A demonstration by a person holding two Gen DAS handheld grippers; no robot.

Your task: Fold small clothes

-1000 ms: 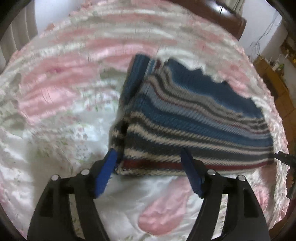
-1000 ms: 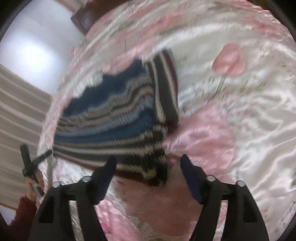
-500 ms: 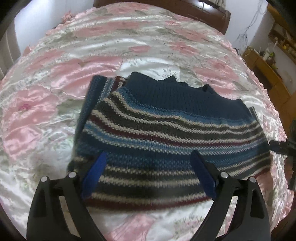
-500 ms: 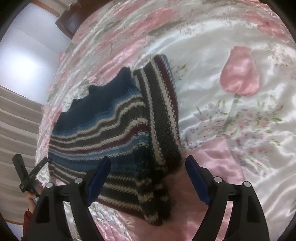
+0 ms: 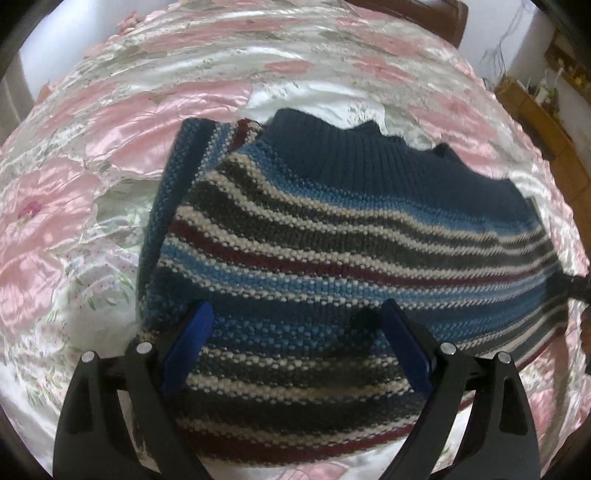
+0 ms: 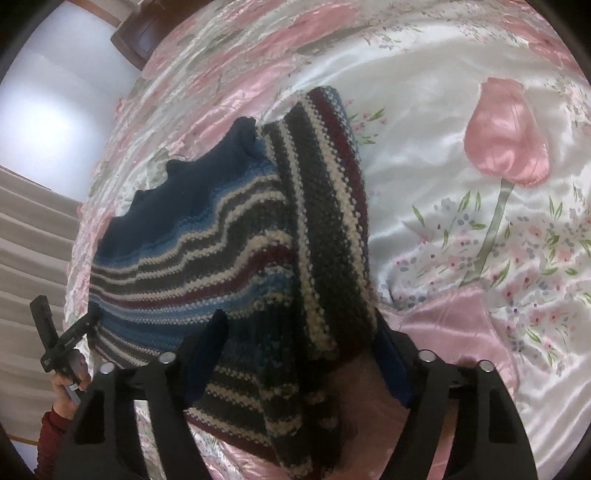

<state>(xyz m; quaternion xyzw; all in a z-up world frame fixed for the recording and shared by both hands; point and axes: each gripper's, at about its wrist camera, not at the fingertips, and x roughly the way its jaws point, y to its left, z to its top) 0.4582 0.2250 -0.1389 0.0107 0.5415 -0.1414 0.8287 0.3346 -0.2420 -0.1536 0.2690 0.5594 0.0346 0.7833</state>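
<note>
A knitted sweater (image 5: 332, 236) with blue, grey, cream and maroon stripes and a navy ribbed collar lies flat on the bed. One sleeve is folded in along its left side (image 5: 173, 206). My left gripper (image 5: 295, 310) is open, its blue pads spread wide over the near hem. In the right wrist view the same sweater (image 6: 192, 251) shows a folded striped sleeve (image 6: 332, 221) on top. My right gripper (image 6: 299, 321) is open and straddles the sweater's near corner. The left gripper (image 6: 62, 339) shows at the sweater's far edge, held by a hand in a red sleeve.
The satin bedspread (image 5: 110, 122) is white with pink flowers, among them a large tulip (image 6: 506, 144). A dark wooden headboard (image 5: 424, 14) stands at the far end. Wooden shelves (image 5: 535, 107) stand at the right, and a curtain (image 6: 29, 240) hangs beside the bed.
Both grippers have moved forward from in front of the hem to over the sweater, so its near edge now lies between their open fingers. The sweater has stayed in place.
</note>
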